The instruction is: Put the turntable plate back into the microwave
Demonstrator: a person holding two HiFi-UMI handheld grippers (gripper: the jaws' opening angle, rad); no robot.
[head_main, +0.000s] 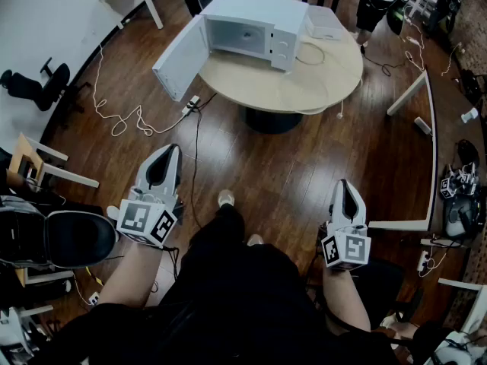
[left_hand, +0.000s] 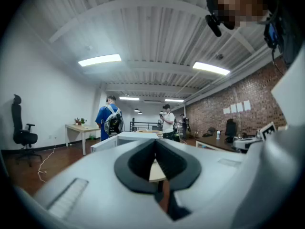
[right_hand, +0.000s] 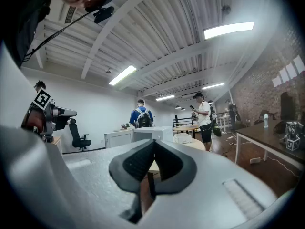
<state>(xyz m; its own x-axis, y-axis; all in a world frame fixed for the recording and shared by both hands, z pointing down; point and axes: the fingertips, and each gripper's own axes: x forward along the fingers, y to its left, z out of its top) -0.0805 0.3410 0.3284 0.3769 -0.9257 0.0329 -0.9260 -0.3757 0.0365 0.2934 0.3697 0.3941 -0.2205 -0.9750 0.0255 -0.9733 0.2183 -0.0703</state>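
Head view: microwave point(head_main: 251, 23), door open, well beyond left gripper point(head_main: 169, 153), right gripper point(head_main: 344, 186).

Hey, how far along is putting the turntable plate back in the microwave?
Done: the microwave on the round table has its door open. In hand: nothing; the left gripper and right gripper are both shut, empty, short of the table. Left: fetching the plate, which I can't make out, and setting it inside.

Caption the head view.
Shut, empty left gripper and right gripper face a white microwave, door open, on a round table.
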